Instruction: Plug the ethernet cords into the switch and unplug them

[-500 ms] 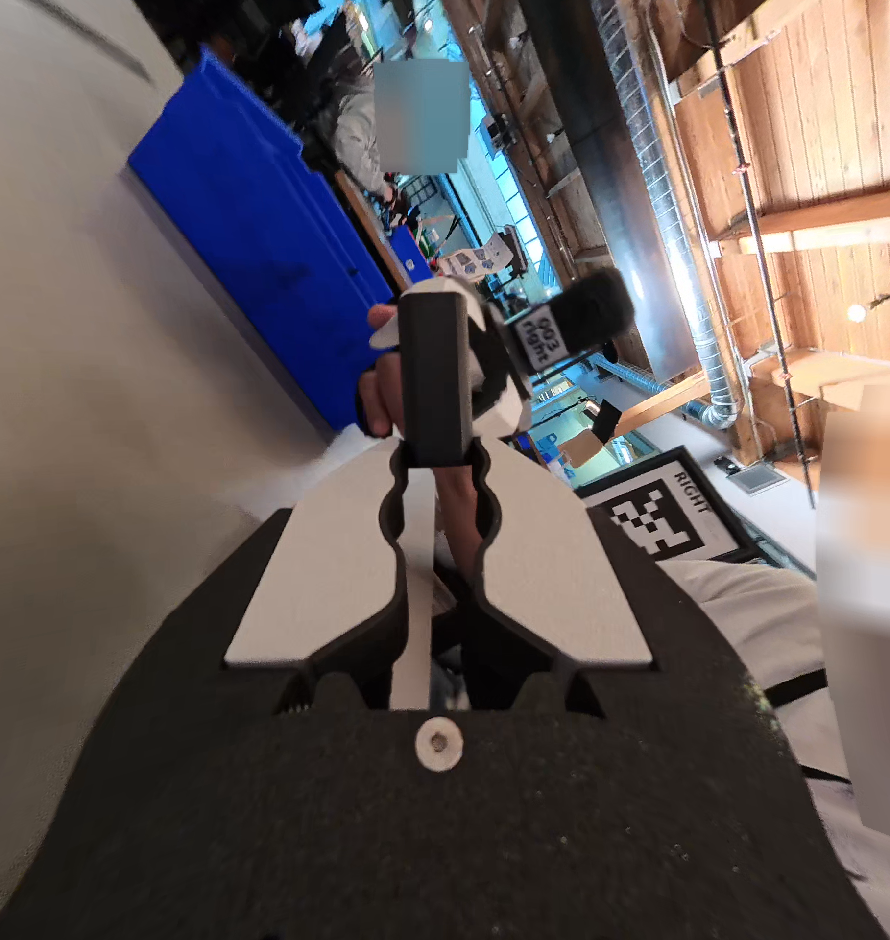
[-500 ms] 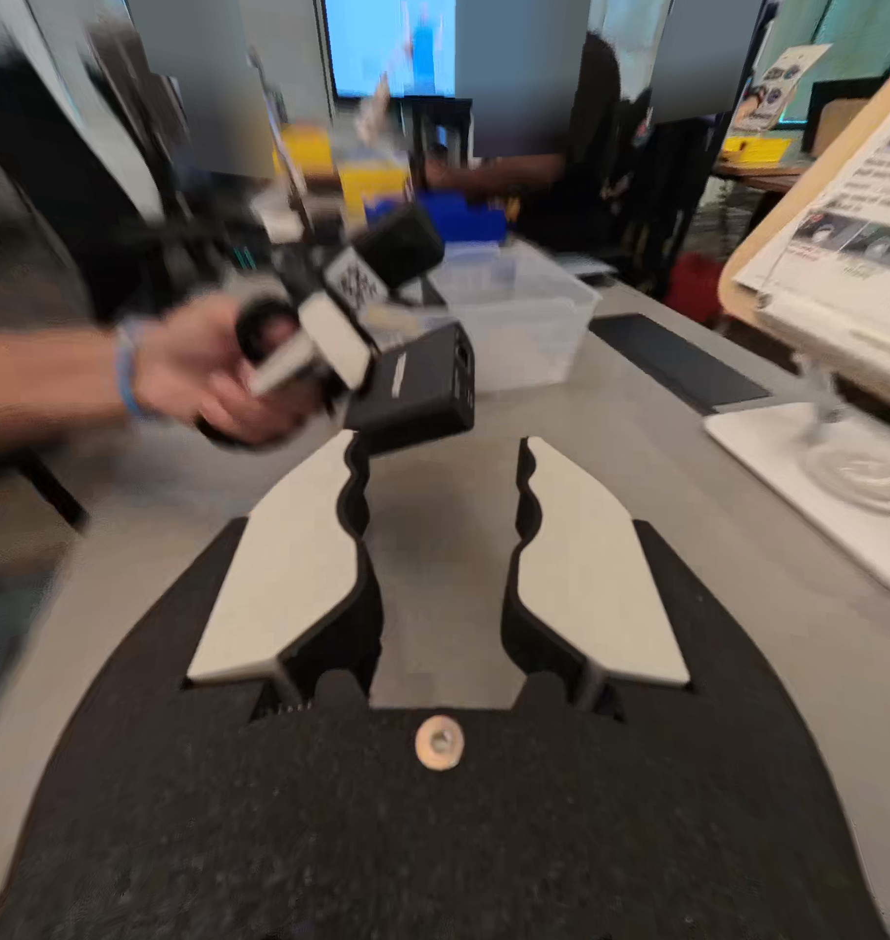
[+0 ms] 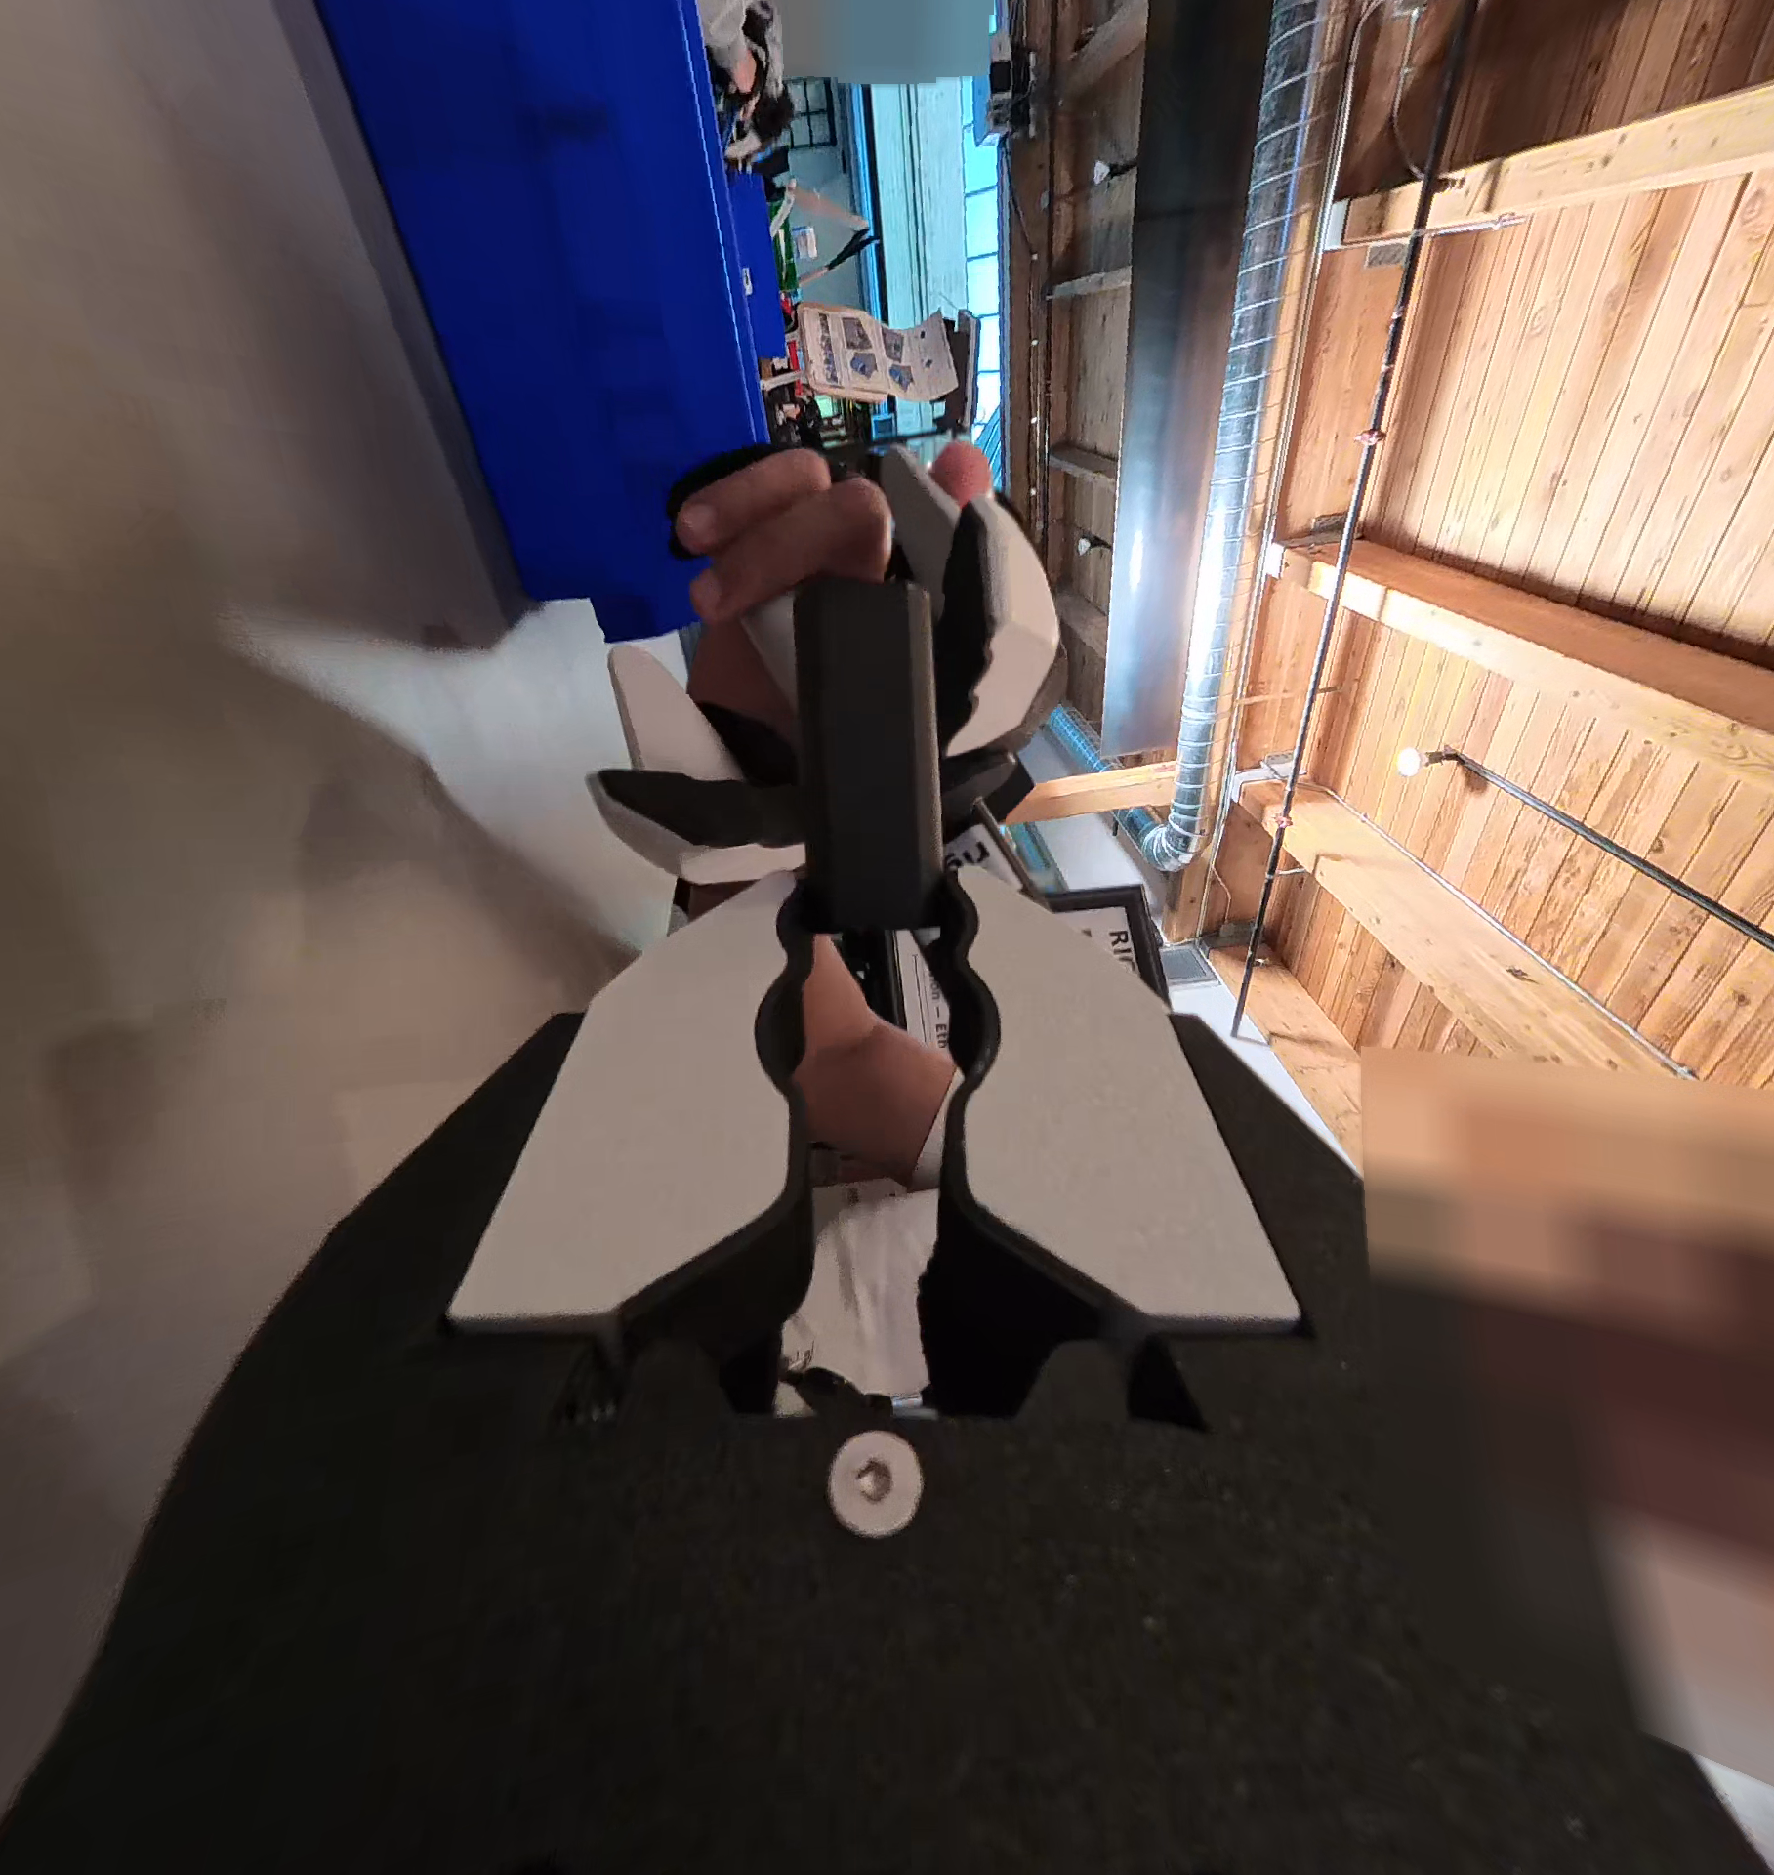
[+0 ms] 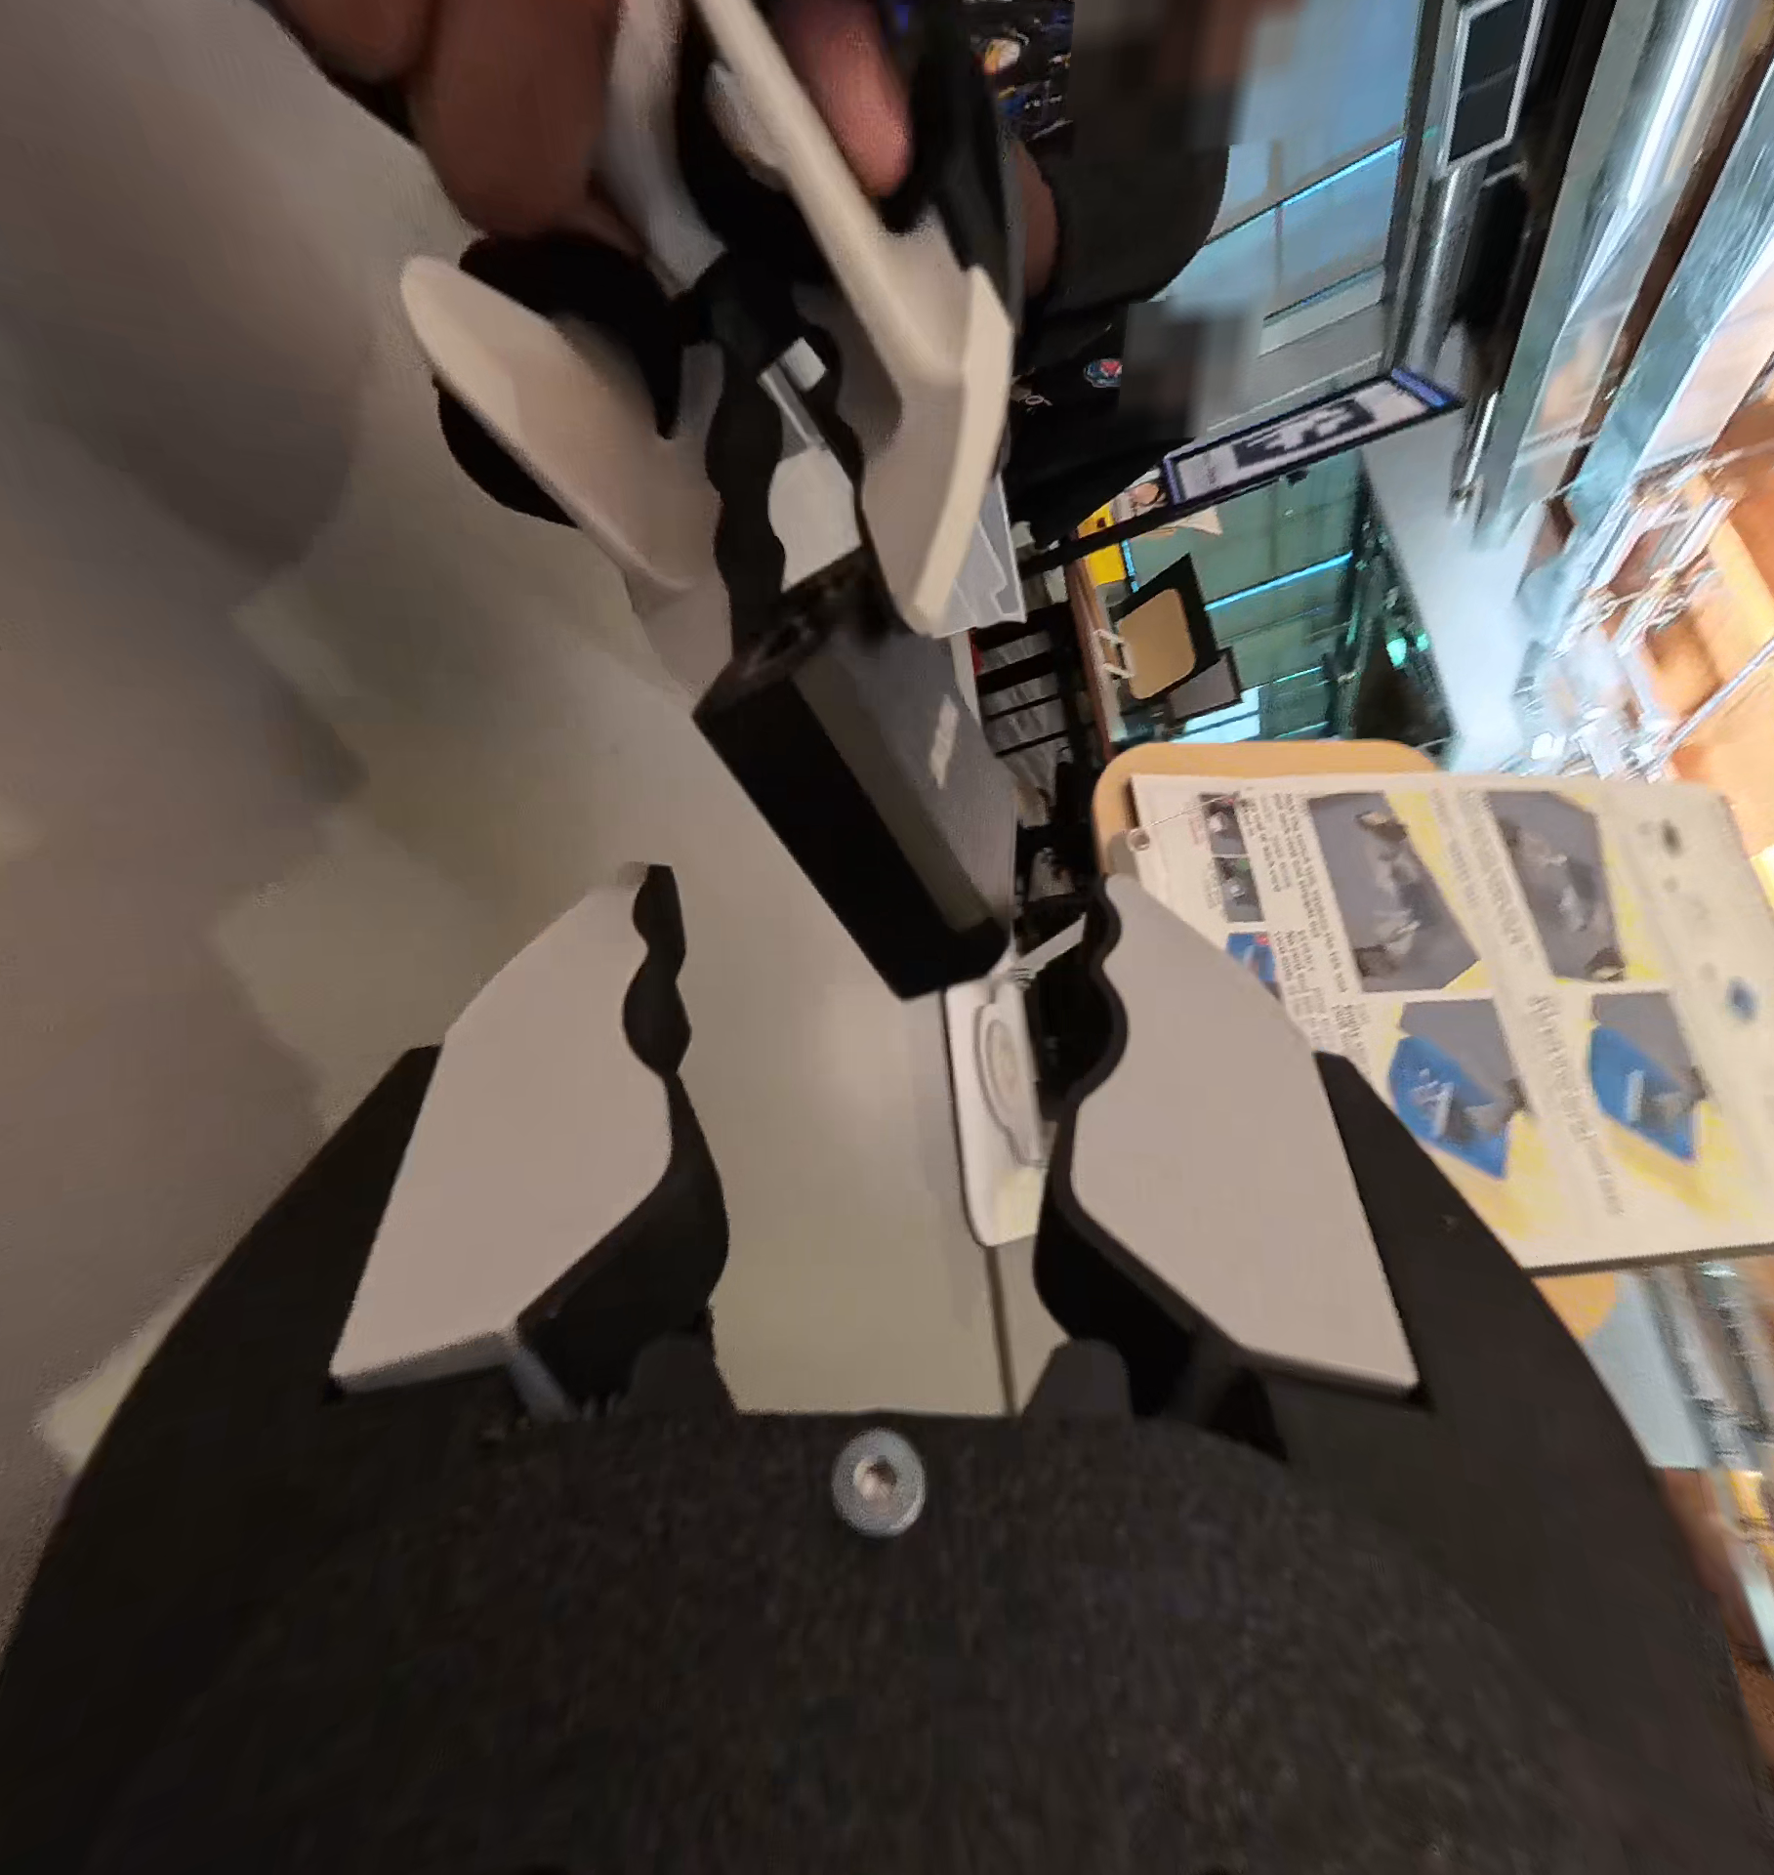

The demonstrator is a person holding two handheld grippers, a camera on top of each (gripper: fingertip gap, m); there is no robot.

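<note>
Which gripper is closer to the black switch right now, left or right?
Left. The left gripper is clamped on one end of the black switch, holding it in the air. The right gripper is open just beyond the switch's far end, not gripping it.

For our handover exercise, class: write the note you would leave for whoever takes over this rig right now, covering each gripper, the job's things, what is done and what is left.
Left gripper: shut on one end of the black switch, held up in the air above the grey table.
Right gripper: open, nothing held; the switch's free end hangs just ahead of its fingertips, untouched.
Cords: no ethernet cord shows in either view, so locate them first.
Done: switch picked up.
Left: probably steady the switch, then plug the cords in and unplug them.
</note>
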